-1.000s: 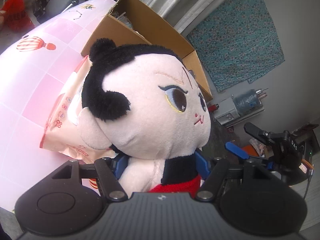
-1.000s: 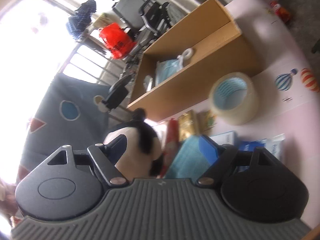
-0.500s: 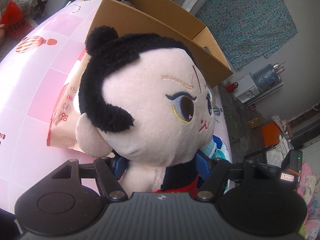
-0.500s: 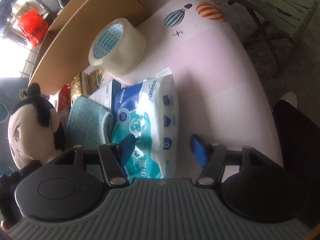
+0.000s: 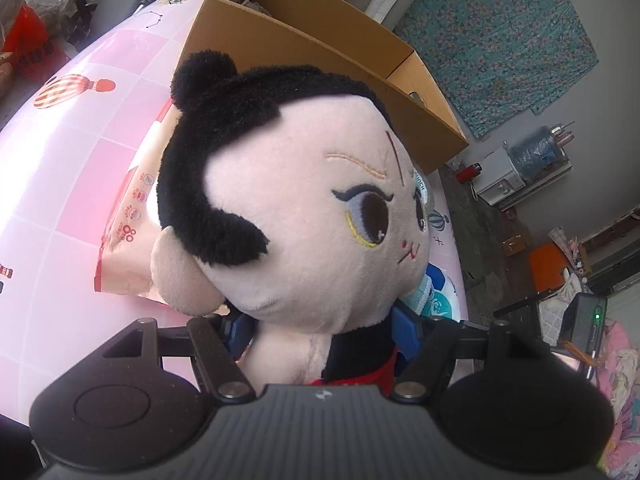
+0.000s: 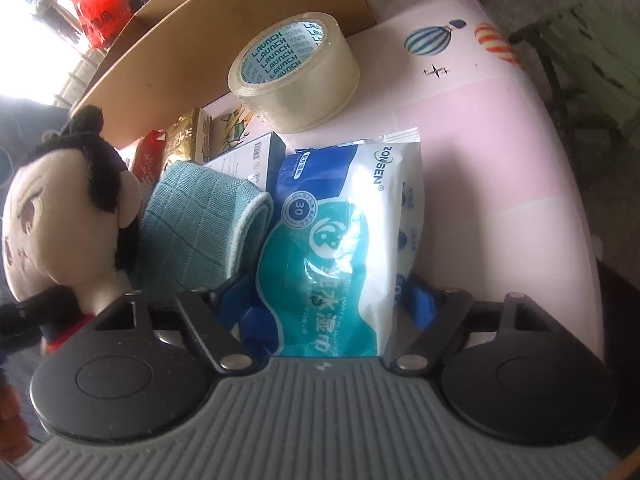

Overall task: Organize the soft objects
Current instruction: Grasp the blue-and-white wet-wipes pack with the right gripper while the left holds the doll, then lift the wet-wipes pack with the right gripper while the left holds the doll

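The left gripper (image 5: pixel 326 330) grasps the plush doll (image 5: pixel 296 208) by its body between its fingers. The right gripper (image 6: pixel 326 308), jaws opening, straddles the wet-wipes pack (image 6: pixel 340 240) on the surface (image 6: pixel 480 140).

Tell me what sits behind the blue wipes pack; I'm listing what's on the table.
Behind the wipes pack sit a tape roll and a white box, with a cardboard box further back. The pack hides the table directly beneath it.
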The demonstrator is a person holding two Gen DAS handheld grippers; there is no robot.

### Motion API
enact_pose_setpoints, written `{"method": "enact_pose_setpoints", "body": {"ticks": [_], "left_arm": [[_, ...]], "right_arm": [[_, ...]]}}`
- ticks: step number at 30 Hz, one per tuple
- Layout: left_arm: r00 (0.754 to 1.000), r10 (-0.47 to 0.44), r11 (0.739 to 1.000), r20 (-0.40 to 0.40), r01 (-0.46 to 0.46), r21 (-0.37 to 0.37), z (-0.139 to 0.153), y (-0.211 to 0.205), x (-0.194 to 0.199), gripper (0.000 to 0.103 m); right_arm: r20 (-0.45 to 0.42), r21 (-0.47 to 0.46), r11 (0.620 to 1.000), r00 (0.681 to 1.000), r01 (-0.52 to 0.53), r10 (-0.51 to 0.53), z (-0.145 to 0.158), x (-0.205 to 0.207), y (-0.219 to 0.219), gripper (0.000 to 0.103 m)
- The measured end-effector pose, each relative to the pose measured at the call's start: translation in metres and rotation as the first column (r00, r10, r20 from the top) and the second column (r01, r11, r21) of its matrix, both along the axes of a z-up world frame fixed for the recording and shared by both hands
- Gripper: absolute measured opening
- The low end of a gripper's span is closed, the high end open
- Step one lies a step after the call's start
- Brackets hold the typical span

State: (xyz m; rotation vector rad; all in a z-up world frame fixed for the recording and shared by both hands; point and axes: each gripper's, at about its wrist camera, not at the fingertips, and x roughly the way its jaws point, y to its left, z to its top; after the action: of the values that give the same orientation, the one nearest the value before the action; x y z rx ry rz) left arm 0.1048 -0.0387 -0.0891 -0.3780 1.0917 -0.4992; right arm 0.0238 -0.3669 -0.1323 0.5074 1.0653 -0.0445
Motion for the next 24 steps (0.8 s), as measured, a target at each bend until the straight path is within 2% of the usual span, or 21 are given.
{"method": "enact_pose_setpoints", "body": {"ticks": [2,4,6,8,9,10,12,13,14,16,18,21,24], "left_arm": [[1.0,0.002,1.0,0.0,-0.002,-0.001,0.0,0.0,0.0,0.07],[1.0,0.002,1.0,-0.001,-0.002,-0.002,0.0,0.0,0.0,0.07],[1.0,0.001,1.0,-0.002,-0.001,-0.004,-0.001,0.0,0.001,0.07],[1.0,-0.001,1.0,-0.003,0.001,-0.007,-0.001,0.001,0.002,0.07],[1.0,-0.002,1.0,-0.003,0.002,-0.009,-0.002,0.001,0.002,0.07],[1.0,-0.003,1.0,-0.004,0.003,-0.011,-0.002,0.001,0.003,0.07],[1.0,-0.004,1.0,-0.004,0.004,-0.013,-0.002,0.002,0.003,0.07],[1.0,-0.005,1.0,-0.004,0.005,-0.013,-0.002,0.002,0.003,0.07],[1.0,-0.006,1.0,-0.004,0.006,-0.013,-0.002,0.002,0.004,0.07],[1.0,-0.008,1.0,-0.003,0.008,-0.012,-0.002,0.002,0.004,0.07],[1.0,-0.009,1.0,-0.004,0.009,-0.011,-0.001,0.002,0.004,0.07],[1.0,-0.008,1.0,-0.006,0.008,-0.011,-0.001,0.002,0.005,0.07],[1.0,-0.007,1.0,-0.005,0.007,-0.011,-0.001,0.002,0.004,0.07]], "right_arm": [[0.011,-0.038,0.999,1.0,-0.002,0.003,0.004,0.001,0.004,0.068],[0.025,-0.083,0.997,1.0,-0.003,0.005,0.011,0.0,0.006,0.057],[0.035,-0.179,0.984,0.999,-0.019,0.026,0.02,0.0,0.011,0.053],[0.045,-0.321,0.946,0.997,-0.053,0.071,0.03,-0.003,0.019,0.05],[0.049,-0.39,0.918,0.994,-0.069,0.095,0.035,-0.005,0.023,0.05],[0.047,-0.481,0.872,0.99,-0.095,0.134,0.041,-0.008,0.029,0.05],[-0.004,-0.639,0.749,0.974,-0.178,0.228,0.041,-0.011,0.044,0.05],[-0.043,-0.692,0.685,0.96,-0.229,0.277,0.038,-0.011,0.052,0.051],[-0.07,-0.709,0.654,0.949,-0.265,0.309,0.033,-0.011,0.055,0.053],[-0.094,-0.697,0.65,0.938,-0.302,0.334,0.028,-0.009,0.056,0.058],[-0.081,-0.691,0.655,0.933,-0.306,0.35,0.031,-0.009,0.055,0.06],[-0.039,-0.624,0.724,0.937,-0.295,0.348,0.04,-0.001,0.049,0.065],[-0.011,-0.566,0.78,0.948,-0.267,0.317,0.044,0.006,0.042,0.065]]}}
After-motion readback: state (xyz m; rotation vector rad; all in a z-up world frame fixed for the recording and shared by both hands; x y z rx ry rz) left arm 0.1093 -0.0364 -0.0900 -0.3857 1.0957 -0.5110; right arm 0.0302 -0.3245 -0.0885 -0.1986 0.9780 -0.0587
